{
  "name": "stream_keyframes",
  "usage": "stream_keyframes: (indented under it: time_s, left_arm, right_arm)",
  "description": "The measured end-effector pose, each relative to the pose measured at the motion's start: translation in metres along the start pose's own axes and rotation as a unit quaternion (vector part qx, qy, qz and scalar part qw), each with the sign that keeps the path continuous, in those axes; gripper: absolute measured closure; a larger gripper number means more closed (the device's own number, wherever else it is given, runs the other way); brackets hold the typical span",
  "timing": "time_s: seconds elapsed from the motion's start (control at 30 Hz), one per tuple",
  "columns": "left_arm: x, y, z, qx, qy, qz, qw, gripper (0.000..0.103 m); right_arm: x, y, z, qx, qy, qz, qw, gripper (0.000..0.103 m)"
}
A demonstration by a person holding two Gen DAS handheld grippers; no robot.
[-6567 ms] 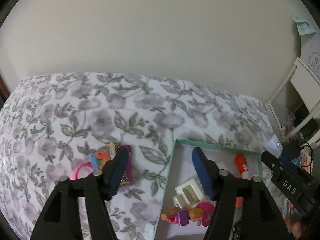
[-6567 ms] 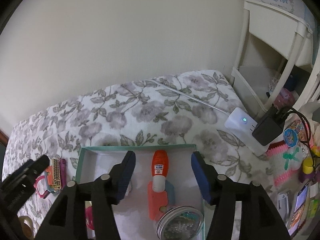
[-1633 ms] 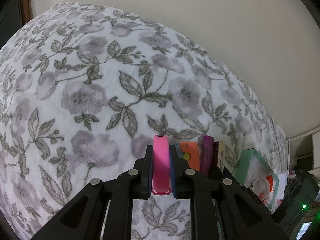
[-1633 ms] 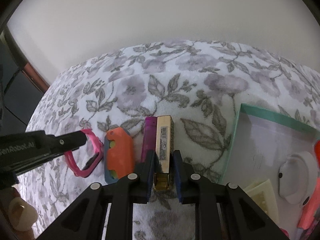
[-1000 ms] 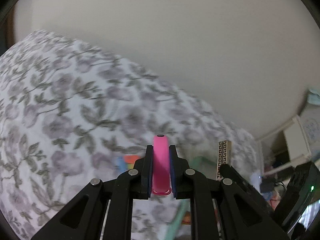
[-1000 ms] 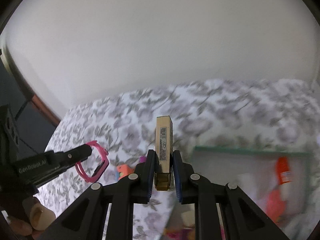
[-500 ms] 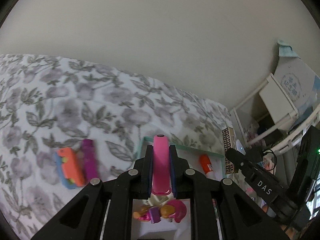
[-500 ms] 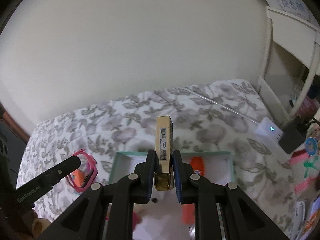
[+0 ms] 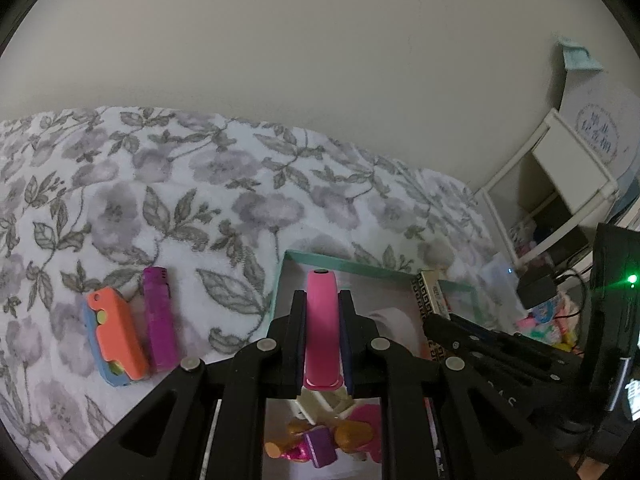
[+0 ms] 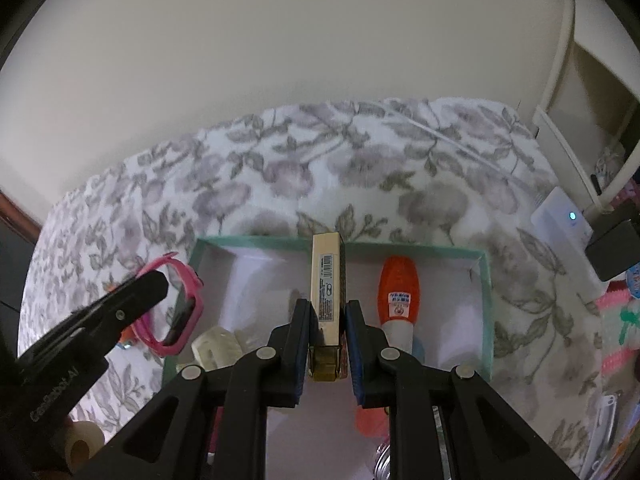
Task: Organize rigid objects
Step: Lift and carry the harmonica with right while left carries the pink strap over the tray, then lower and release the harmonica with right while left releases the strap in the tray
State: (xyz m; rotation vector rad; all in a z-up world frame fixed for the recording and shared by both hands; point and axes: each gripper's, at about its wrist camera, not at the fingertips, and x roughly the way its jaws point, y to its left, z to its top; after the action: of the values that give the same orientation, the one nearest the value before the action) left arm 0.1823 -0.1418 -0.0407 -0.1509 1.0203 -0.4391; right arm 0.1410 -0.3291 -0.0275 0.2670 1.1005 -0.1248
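Note:
My left gripper is shut on a pink frame-shaped toy and holds it above the teal-rimmed white box. The pink toy also shows in the right wrist view, at the box's left edge. My right gripper is shut on a gold patterned slim box and holds it over the white box; it also shows in the left wrist view. An orange and blue toy and a purple bar lie on the floral blanket left of the box.
The box holds an orange glue bottle, a cream clip and a small doll figure. A white shelf unit, a charger and clutter stand to the right. A wall runs behind the bed.
Both grippers closed on their objects on the blanket, lifted them and carried them right over the box. In the last half second both came lower and closer to the box.

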Motion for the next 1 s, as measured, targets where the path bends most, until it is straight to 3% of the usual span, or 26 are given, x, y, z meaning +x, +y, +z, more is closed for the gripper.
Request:
stream_keyframes:
  time_s: [0.4, 0.73, 0.9, 1.0]
  left_arm:
    - [0.013, -0.005, -0.005, 0.045, 0.013, 0.057, 0.9972, 0.088]
    - [0.017, -0.001, -0.005, 0.036, 0.035, 0.058, 0.9971, 0.087]
    - [0.016, -0.002, -0.004, 0.035, 0.04, 0.057, 0.997, 0.07]
    - [0.012, 0.0, -0.003, 0.029, 0.04, 0.055, 0.9973, 0.067]
  right_arm:
    - [0.015, 0.001, -0.003, -0.007, 0.026, -0.008, 1.0, 0.084]
    - [0.019, 0.004, -0.004, -0.016, 0.032, -0.023, 0.999, 0.083]
    - [0.014, 0.005, -0.003, -0.019, 0.024, -0.024, 0.999, 0.083]
    - [0.011, 0.006, -0.001, -0.021, 0.019, -0.025, 0.999, 0.083]
